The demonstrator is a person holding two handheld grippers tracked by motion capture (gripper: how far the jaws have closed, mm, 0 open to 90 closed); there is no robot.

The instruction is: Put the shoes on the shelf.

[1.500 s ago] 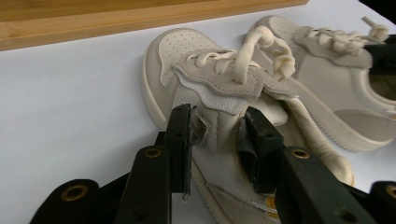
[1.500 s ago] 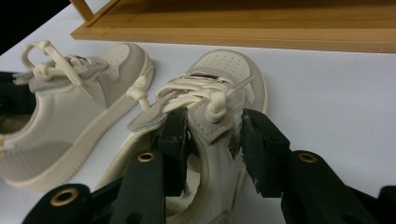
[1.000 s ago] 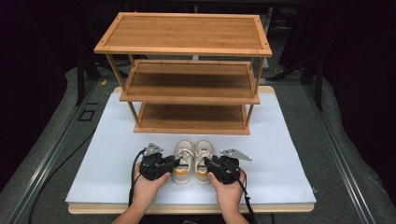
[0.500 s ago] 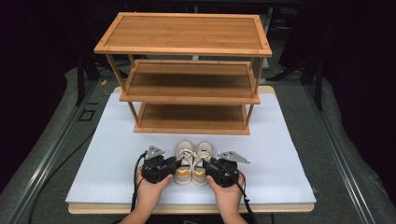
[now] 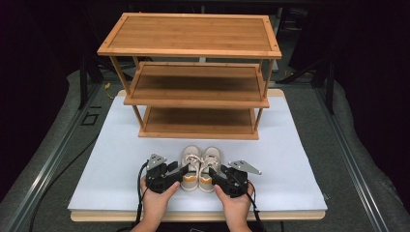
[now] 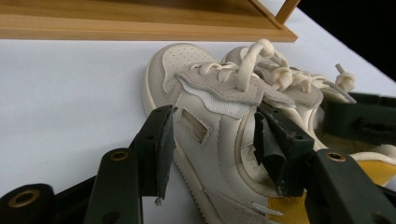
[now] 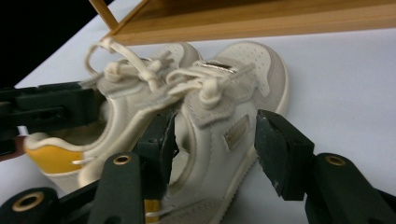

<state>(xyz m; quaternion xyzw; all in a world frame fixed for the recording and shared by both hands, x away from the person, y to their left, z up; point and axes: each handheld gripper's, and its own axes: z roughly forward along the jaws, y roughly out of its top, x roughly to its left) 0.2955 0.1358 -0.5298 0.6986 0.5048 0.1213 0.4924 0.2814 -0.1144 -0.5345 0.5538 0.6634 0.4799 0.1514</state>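
Pair of small cream shoes with yellow heels, side by side on the white mat (image 5: 290, 159), toes pointing toward the wooden rack (image 5: 193, 72), just in front of its lowest shelf and near the person's edge of the table.

Left shoe (image 5: 190, 166) flanked by the left gripper (image 5: 181, 173), held in the left hand (image 5: 155, 193). Seen from the left gripper view: left shoe (image 6: 210, 140) between the two black jaws, one jaw outside the shoe's outer wall with a sliver of white mat showing between pad and leather, the other jaw down inside the shoe's opening beside the tongue. Jaws wide, having just been opening, shoe wall between them but not pinched.

Right shoe (image 5: 210, 166) flanked by the right gripper (image 5: 212, 176), held in the right hand (image 5: 235, 203). Seen from the right gripper view: right shoe (image 7: 224, 130) between the jaws, one jaw inside the opening next to the tongue, the other standing clear of the outer side with mat visible in the gap. Jaws wide here too, having just been opening, shoe wall between them, no squeeze on it.

Laces (image 6: 261, 65) tied in loose loops on top of both shoes. Both soles flat on the mat, the two shoes touching or nearly so along their inner sides. Rack empty-shelved in three tiers, standing at the far half of the mat.
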